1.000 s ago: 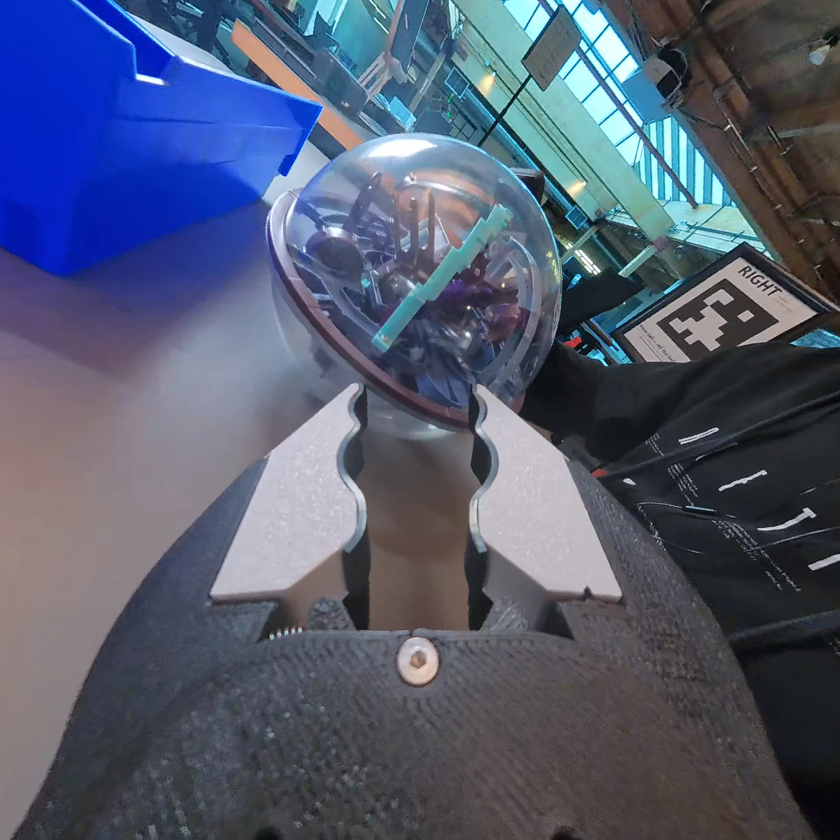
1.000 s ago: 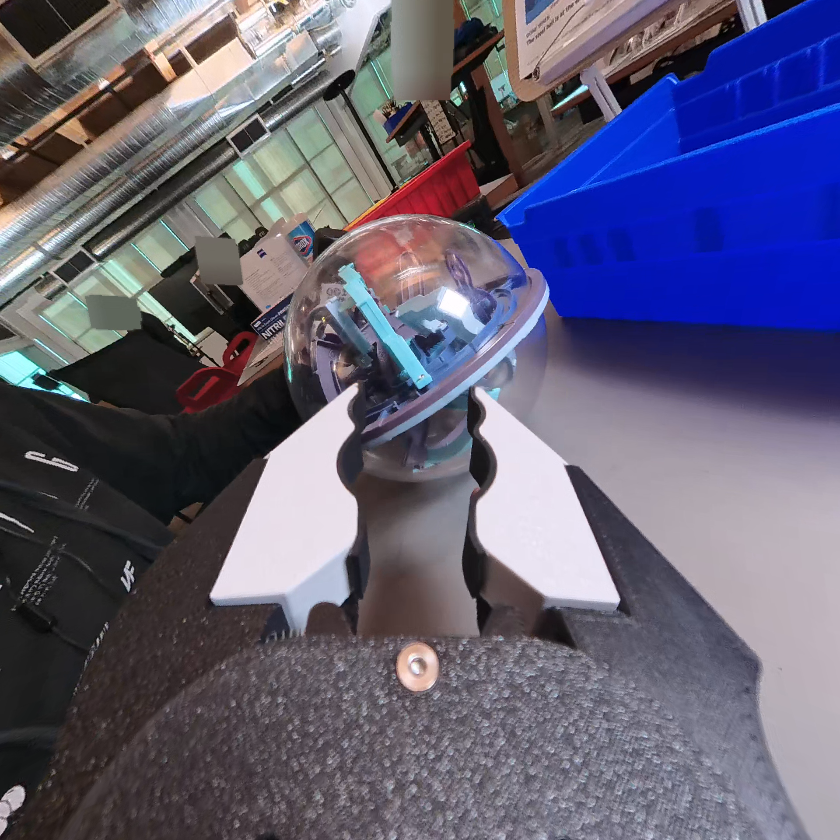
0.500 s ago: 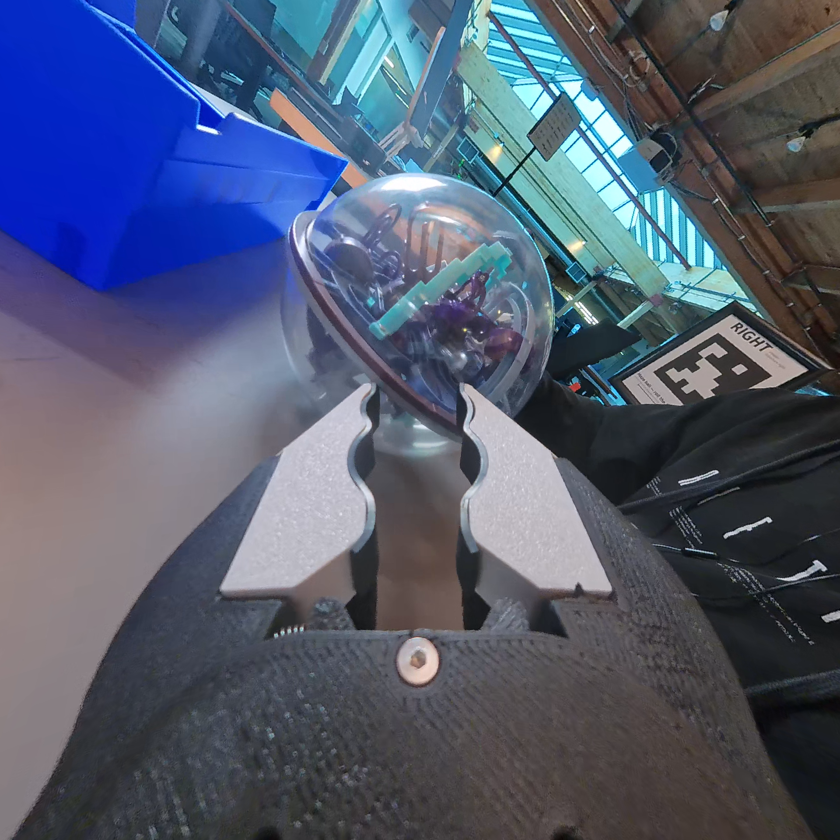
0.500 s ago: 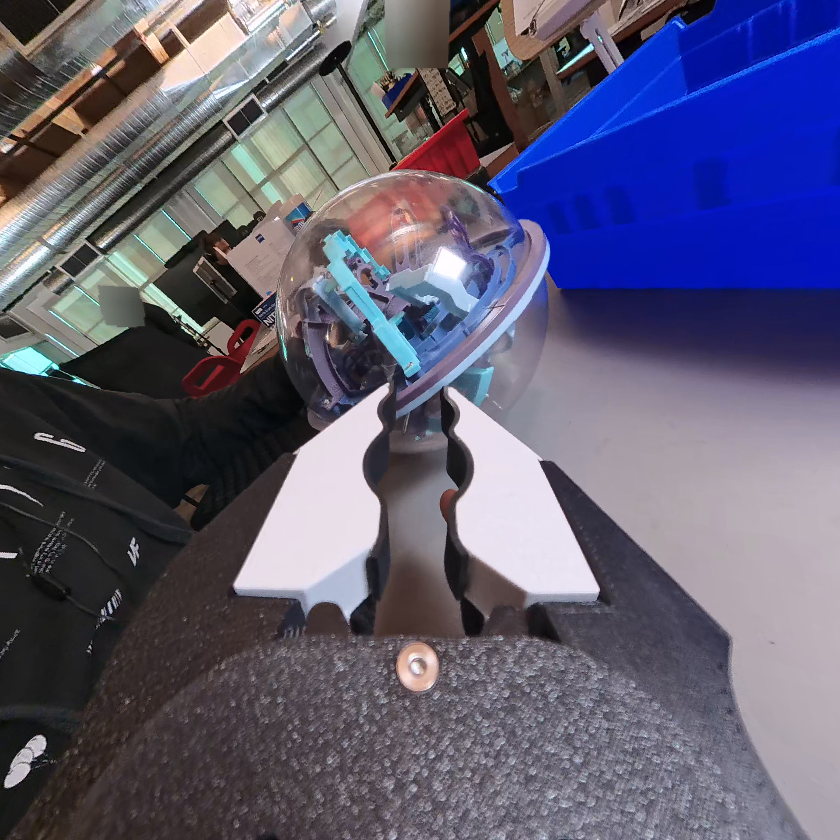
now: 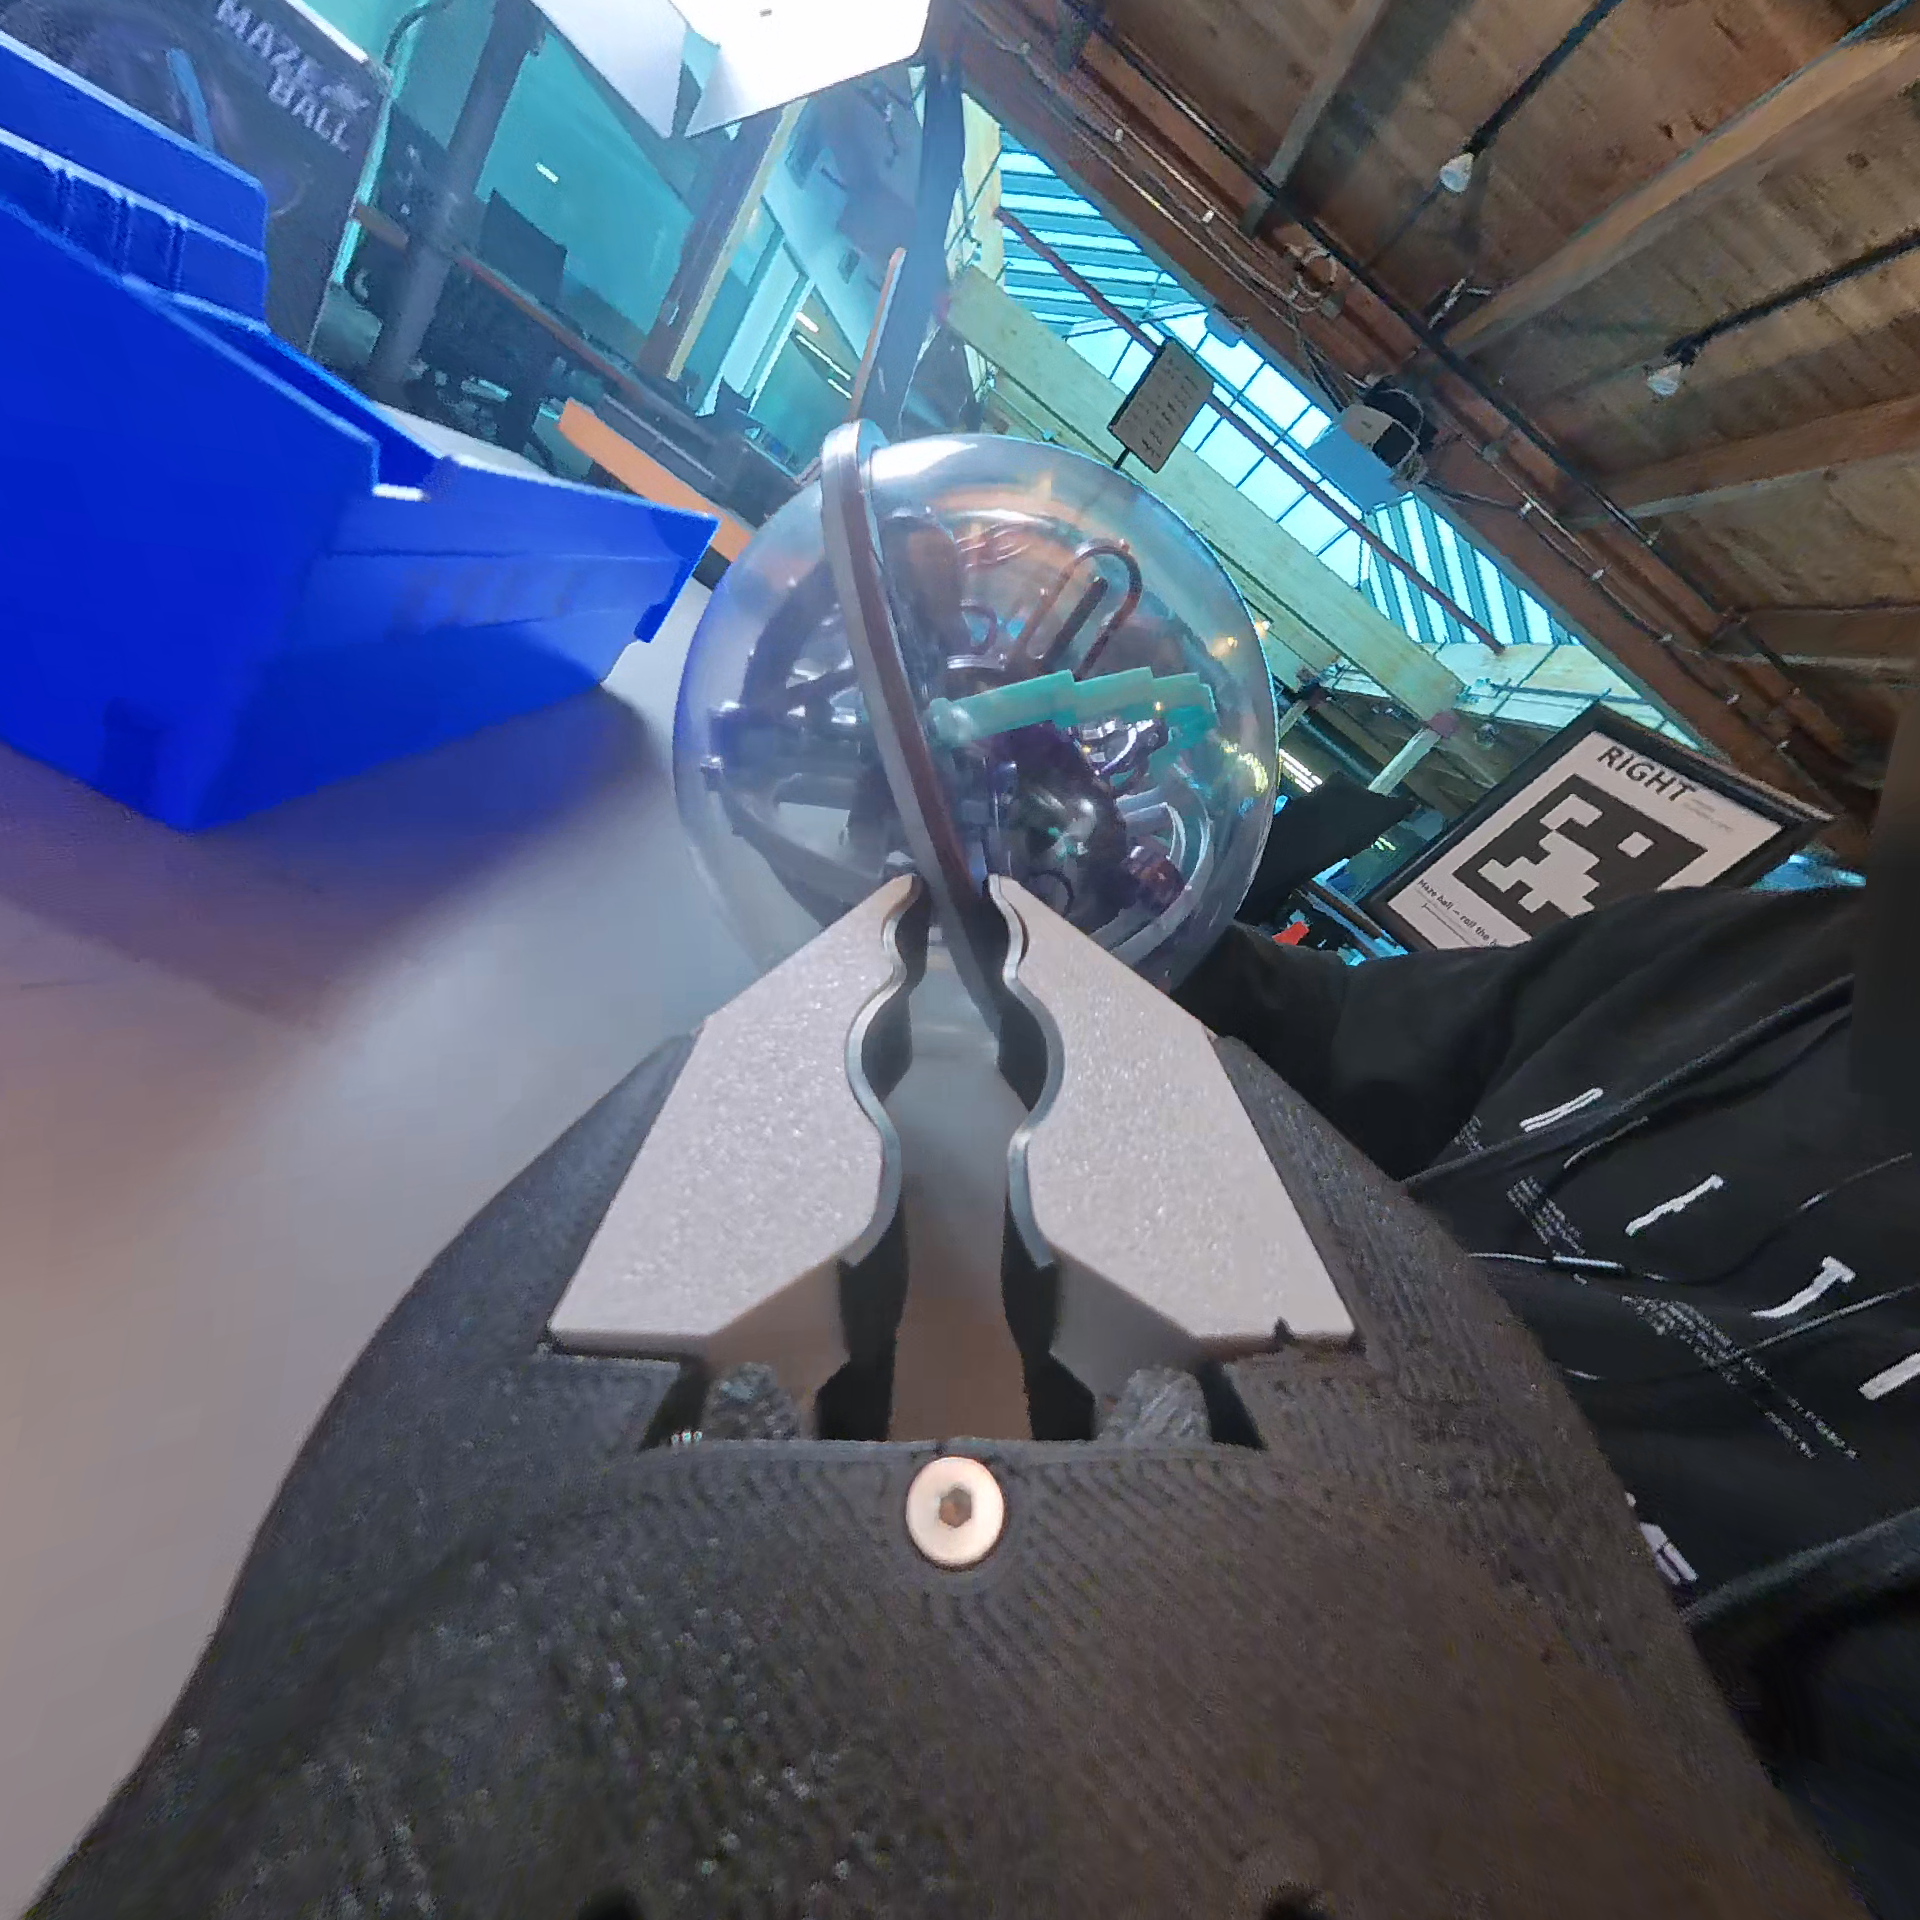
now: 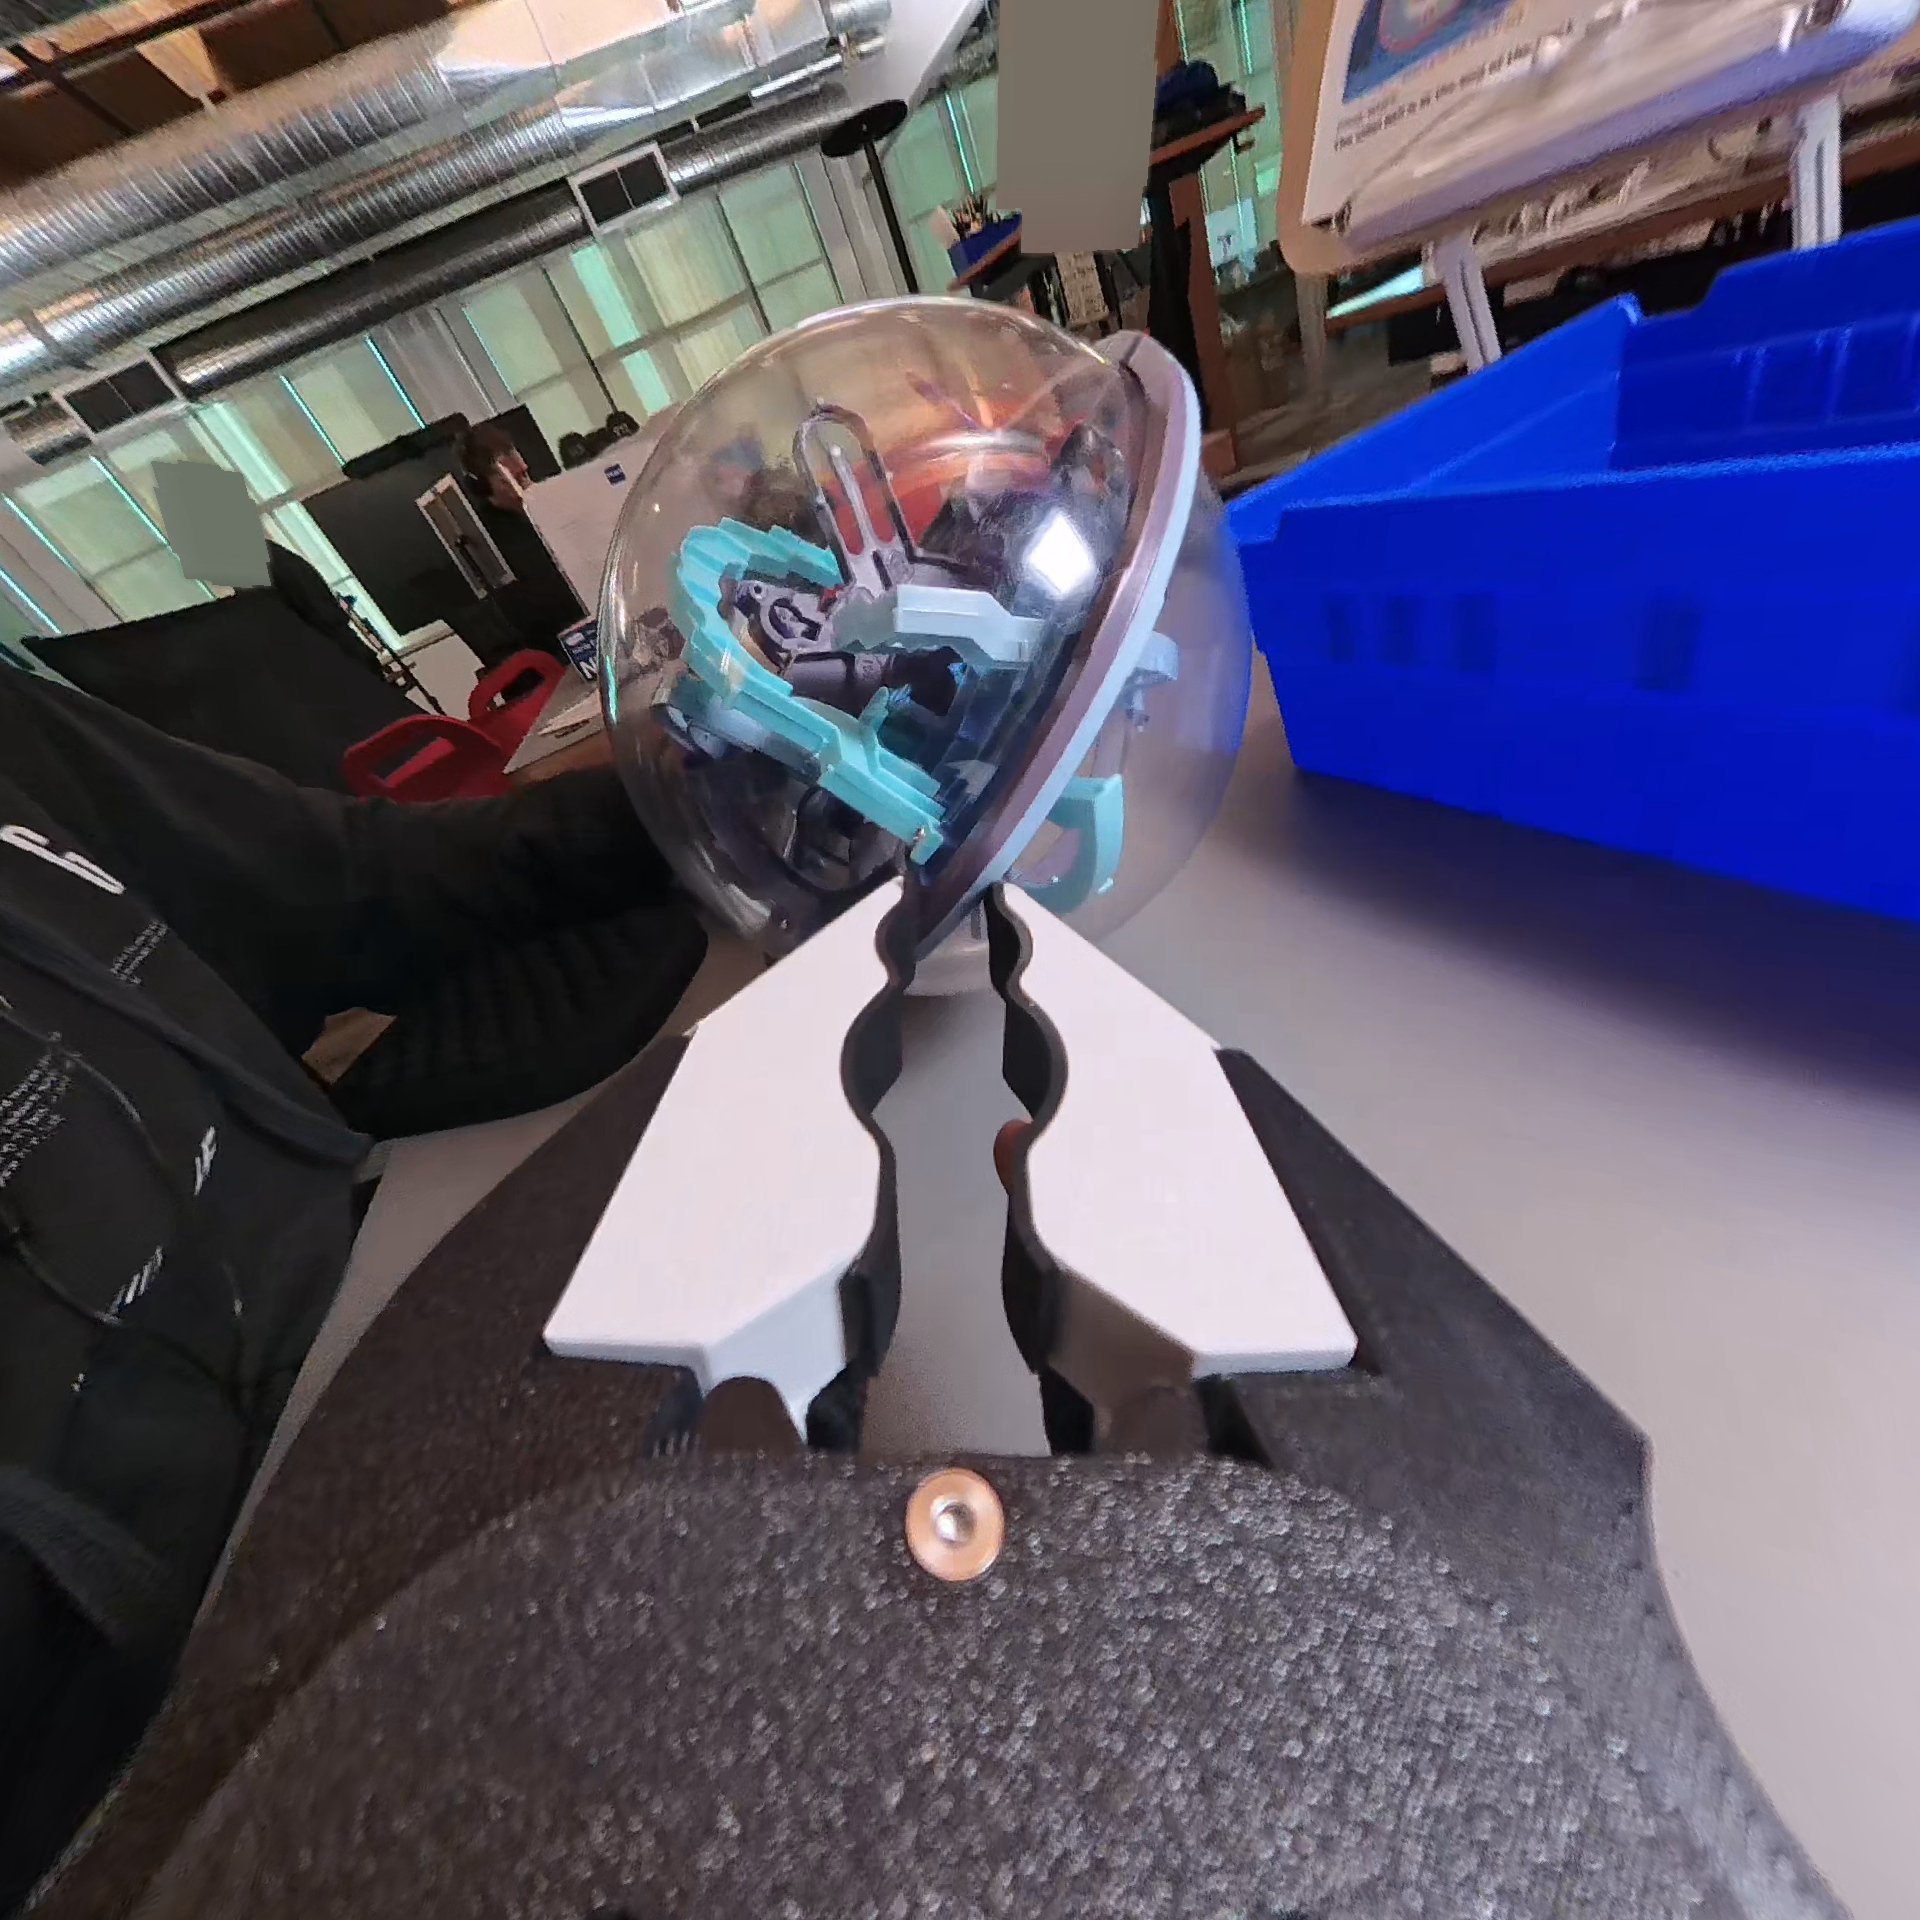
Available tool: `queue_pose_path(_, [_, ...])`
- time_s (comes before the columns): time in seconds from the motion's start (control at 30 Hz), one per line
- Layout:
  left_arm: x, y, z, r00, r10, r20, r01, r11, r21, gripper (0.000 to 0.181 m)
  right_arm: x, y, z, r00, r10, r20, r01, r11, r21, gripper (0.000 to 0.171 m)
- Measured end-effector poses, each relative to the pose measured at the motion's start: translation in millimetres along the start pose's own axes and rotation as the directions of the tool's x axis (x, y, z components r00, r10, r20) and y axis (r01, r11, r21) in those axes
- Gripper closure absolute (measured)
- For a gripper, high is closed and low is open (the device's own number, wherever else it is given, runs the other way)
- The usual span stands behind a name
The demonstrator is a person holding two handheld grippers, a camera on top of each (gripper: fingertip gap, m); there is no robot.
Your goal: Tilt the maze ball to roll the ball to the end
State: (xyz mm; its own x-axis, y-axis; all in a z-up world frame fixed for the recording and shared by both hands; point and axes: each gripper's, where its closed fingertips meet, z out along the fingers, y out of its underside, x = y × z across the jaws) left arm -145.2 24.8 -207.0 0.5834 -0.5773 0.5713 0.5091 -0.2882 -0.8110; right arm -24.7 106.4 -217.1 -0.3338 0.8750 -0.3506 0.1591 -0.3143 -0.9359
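Clear plastic, ringed by a brownish equator band and packed with teal and purple track, the maze ball (image 5: 971, 707) sits pinched at that rim between both your tools: your left gripper (image 5: 951, 894) has its grey jaws nearly together on the band, and your right gripper (image 6: 951, 899) clamps the same rim with its white jaws from the opposite side. A second ago both pairs of jaws stood wider apart and the band lay at a shallow slant; now it stands steeply, close to upright, and the sphere is lifted just off the pale grey tabletop (image 6: 1558, 1195). Just beyond it rests a blue plastic bin (image 5: 260, 623), with your black sleeve (image 6: 447, 914) alongside. Behind, a black-and-white marker board (image 5: 1579, 842), wooden ceiling beams (image 5: 1558, 208) and silver ducting (image 6: 312, 177) frame the glazed workshop.
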Motion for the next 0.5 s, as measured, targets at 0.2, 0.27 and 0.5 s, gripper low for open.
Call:
queue_pose_path(0.2, [25.3,-24.2,3.6,0.975,0.217,-0.035,-0.213,0.973,0.09,0.174,-9.3,-28.4,-2.8,0.984,-0.175,-0.033,0.177,0.98,0.094,0.162])
queue_pose_path(0.27, [36.8,-43.5,4.7,0.958,0.284,-0.037,-0.278,0.954,0.115,0.174,-13.5,-48.2,-1.1,0.967,-0.247,-0.056,0.252,0.96,0.118,0.163])
queue_pose_path(0.5, [118.5,-131.5,16.0,0.812,0.579,-0.068,-0.552,0.802,0.229,0.174,-61.7,-180.2,-7.0,0.898,-0.433,-0.084,0.435,0.84,0.324,0.165])
